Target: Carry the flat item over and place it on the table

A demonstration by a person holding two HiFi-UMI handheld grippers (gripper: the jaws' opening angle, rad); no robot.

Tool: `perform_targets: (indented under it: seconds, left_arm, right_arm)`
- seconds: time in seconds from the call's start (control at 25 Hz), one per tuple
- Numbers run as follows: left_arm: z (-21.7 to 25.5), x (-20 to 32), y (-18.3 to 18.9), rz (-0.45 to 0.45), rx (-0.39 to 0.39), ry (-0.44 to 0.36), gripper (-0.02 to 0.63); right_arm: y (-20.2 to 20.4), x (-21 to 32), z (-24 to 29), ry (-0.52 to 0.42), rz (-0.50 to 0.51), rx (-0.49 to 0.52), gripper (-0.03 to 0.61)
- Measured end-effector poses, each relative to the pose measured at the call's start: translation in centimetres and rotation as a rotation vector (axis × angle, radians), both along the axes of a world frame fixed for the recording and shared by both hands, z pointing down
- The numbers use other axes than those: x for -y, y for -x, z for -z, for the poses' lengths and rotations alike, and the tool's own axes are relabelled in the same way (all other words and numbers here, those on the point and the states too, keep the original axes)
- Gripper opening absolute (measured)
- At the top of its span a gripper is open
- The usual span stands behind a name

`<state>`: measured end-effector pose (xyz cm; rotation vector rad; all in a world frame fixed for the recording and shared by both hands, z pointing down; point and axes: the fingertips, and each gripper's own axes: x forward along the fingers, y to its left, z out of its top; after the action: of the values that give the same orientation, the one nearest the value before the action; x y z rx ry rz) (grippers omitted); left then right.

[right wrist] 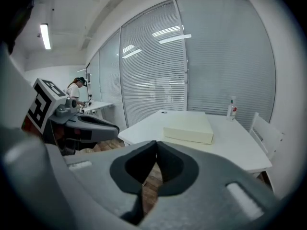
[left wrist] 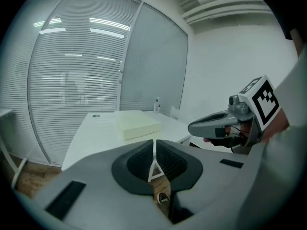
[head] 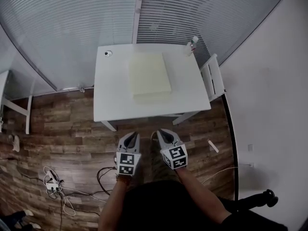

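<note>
The pale flat slab [head: 149, 75] lies on the white table [head: 111, 100]. Nearer, over wood floor [head: 72, 138], left gripper [head: 129, 137] and right gripper [head: 164, 134] hover side by side — jaws pressed together, empty.

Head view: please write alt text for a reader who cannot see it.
Seen from above, a pale flat slab lies on a white table, with a small bottle at its far right corner. Nearer, above a wooden floor, a person holds the left gripper and right gripper, jaws shut.
</note>
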<state>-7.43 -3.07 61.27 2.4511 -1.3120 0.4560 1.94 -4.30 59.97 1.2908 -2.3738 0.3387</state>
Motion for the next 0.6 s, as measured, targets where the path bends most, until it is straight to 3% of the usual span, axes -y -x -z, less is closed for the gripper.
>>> perform_targets:
  seconds: [0.36, 0.6]
  left_arm:
    - [3.8, 4.2, -0.3, -0.051, 0.035, -0.114, 0.029]
    - [10.0, 5.1, -0.1, -0.046, 0.036, -0.261, 0.029]
  right_arm:
    - [-0.3, 3.4, 3.0, -0.095, -0.040, 0.021, -0.002]
    - [-0.5, 4.9, 8.1, -0.212, -0.063, 0.048, -0.002]
